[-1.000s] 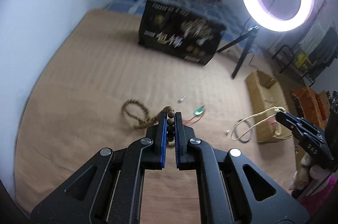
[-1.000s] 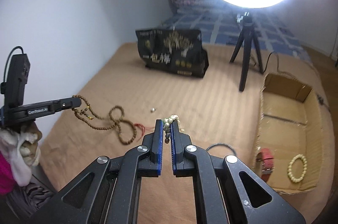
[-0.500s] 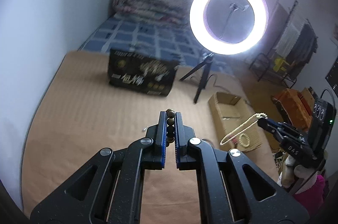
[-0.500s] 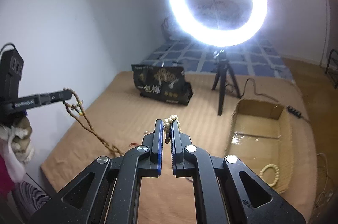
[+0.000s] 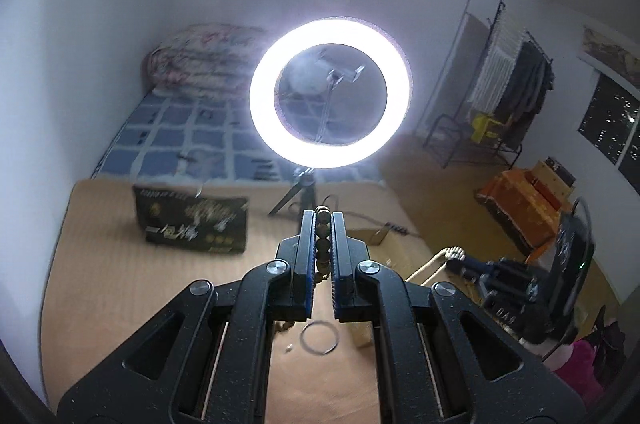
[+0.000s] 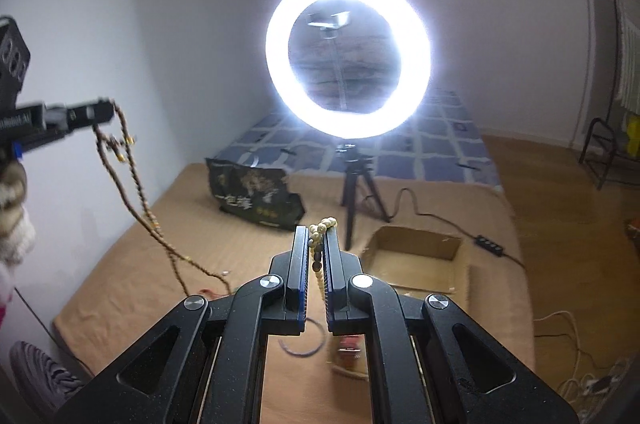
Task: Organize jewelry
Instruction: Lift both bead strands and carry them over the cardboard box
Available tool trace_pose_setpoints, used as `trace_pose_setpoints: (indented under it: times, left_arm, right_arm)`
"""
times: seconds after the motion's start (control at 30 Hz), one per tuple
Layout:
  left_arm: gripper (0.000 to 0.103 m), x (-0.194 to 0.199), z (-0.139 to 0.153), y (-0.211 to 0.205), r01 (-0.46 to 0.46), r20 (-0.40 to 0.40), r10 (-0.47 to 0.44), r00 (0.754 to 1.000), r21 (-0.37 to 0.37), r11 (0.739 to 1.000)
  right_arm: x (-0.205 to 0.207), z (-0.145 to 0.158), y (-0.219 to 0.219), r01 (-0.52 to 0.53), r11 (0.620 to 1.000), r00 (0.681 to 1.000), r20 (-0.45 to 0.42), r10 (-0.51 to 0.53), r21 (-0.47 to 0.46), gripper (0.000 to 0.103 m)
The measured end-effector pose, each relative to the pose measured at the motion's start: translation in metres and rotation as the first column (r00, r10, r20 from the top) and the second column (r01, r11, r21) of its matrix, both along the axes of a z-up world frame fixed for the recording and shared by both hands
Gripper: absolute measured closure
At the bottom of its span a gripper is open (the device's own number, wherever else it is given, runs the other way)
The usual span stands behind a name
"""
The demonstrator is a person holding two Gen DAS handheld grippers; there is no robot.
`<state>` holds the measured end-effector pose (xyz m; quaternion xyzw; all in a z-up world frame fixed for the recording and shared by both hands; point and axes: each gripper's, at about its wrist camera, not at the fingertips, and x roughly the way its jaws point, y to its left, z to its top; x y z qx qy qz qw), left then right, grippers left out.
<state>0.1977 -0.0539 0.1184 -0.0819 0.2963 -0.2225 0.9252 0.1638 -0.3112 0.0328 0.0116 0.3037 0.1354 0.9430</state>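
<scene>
Above the tan mat (image 6: 132,264), both strands are being carried high, seemingly so that their hanging lengths clear the surface and do not drag or knot; the left hand-held gripper (image 5: 323,224) is pinching the brown bead strand (image 5: 322,244) between its blue pads, the beads stacked in a line along the narrow gap, and in the right wrist view that strand (image 6: 140,200) is trailing down from it in a long twisted loop towards the mat. The right hand-held gripper (image 6: 316,236) is pressed onto the pale bead strand (image 6: 322,226), a few cream beads poking past the fingertips while the rest hangs below; the grip near the tips is probably keeping the weight of each strand under the fingers. The cardboard box (image 6: 416,256) is sitting open just ahead of the right hand-held gripper, beside the ring light (image 6: 348,56) on its tripod, and looks the likely place for the strands. A thin ring (image 5: 319,338) is lying on the mat beneath; whether it is a bangle or a cord loop is hard to tell. The dark bag (image 5: 191,222) is standing at the far edge.
</scene>
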Motion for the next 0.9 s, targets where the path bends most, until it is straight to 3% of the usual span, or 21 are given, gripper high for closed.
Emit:
trace_pose_setpoints:
  times: [0.43, 0.9]
  left_arm:
    - [0.099, 0.047, 0.015, -0.086, 0.090, -0.006, -0.091, 0.996, -0.053, 0.995]
    - [0.099, 0.081, 0.019, -0.162, 0.148, 0.051, -0.146, 0.988, -0.031, 0.988]
  right_arm:
    - [0.014, -0.016, -0.060, 0.082, 0.996, 0.996, -0.034, -0.083, -0.030, 0.098]
    - [0.043, -0.054, -0.090, 0.114, 0.993, 0.990, -0.084, -0.116, -0.027, 0.098]
